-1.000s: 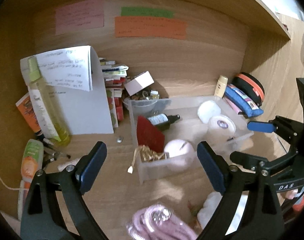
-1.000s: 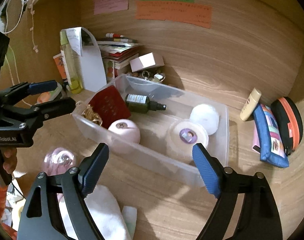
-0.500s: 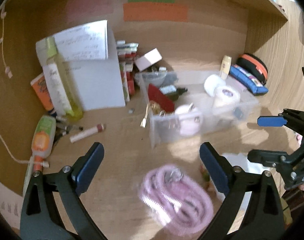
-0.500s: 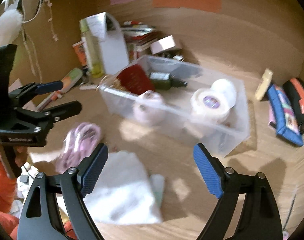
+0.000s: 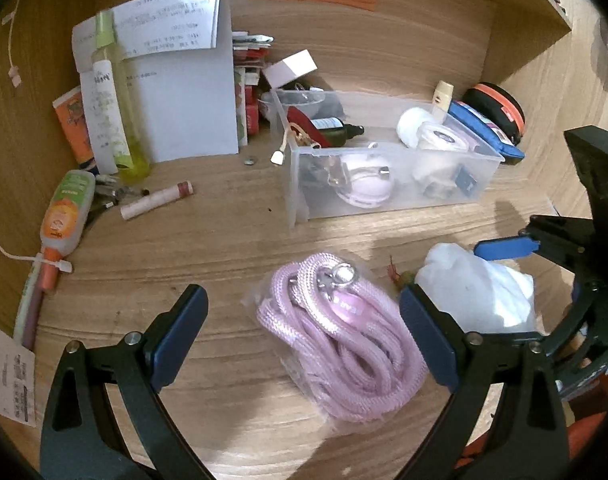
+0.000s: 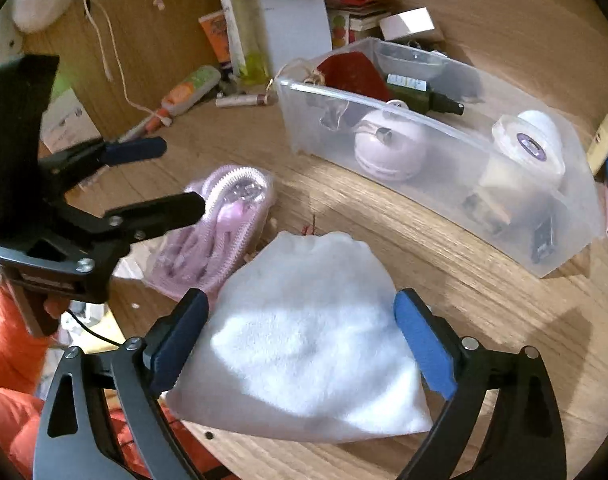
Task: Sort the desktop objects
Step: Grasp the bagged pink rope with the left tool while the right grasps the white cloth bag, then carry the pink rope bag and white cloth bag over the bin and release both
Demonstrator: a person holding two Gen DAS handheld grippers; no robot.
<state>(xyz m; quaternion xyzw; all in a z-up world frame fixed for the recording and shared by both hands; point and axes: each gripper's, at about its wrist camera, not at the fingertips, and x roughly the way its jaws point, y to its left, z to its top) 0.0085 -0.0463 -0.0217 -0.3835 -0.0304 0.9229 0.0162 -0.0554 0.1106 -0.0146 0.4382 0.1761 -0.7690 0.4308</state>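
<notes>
Both grippers lower; white towel (image 6: 304, 340) clearer

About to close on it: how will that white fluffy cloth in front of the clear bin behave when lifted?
The white cloth looks soft and crumpled, so it will probably sag and drape rather than hold shape. It seems light for its bulk. The right hand-held gripper, jaws opening, straddles it without pressing; a pinch may catch only a fold.

handwritten sheet (image 5: 171, 28), labels, none legible
</notes>
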